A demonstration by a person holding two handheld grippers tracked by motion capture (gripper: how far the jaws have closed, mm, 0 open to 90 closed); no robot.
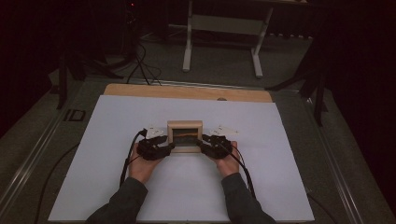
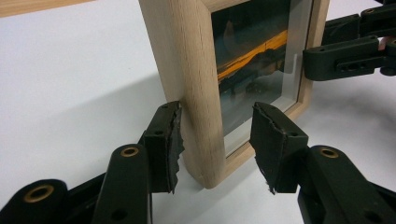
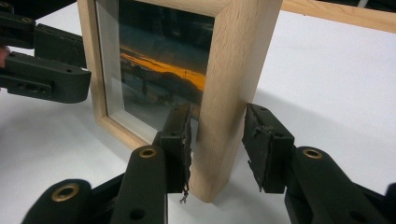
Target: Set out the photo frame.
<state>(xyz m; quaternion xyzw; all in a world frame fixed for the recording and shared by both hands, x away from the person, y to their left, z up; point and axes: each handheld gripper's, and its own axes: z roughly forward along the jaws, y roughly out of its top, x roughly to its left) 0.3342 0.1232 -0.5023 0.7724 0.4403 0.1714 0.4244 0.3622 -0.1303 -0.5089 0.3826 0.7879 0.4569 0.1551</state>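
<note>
Between each claw's spread jaws stands the wooden picture frame (image 1: 185, 136) upright.

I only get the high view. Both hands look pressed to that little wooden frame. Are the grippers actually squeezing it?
Observer: Not yet. In the left gripper view, the left gripper straddles one side rail of the frame, jaws open, with a clear gap at one pad.
Operator: And the other one?
Observer: Same: the right gripper brackets the opposite rail, jaws open, gap on the outer side.
Operator: What's in the frame? It's just dark to me.
Observer: A glazed picture: a dark landscape with an orange band across it.
Operator: Is it lying flat?
Observer: No, it stands upright on the white sheet.
</note>
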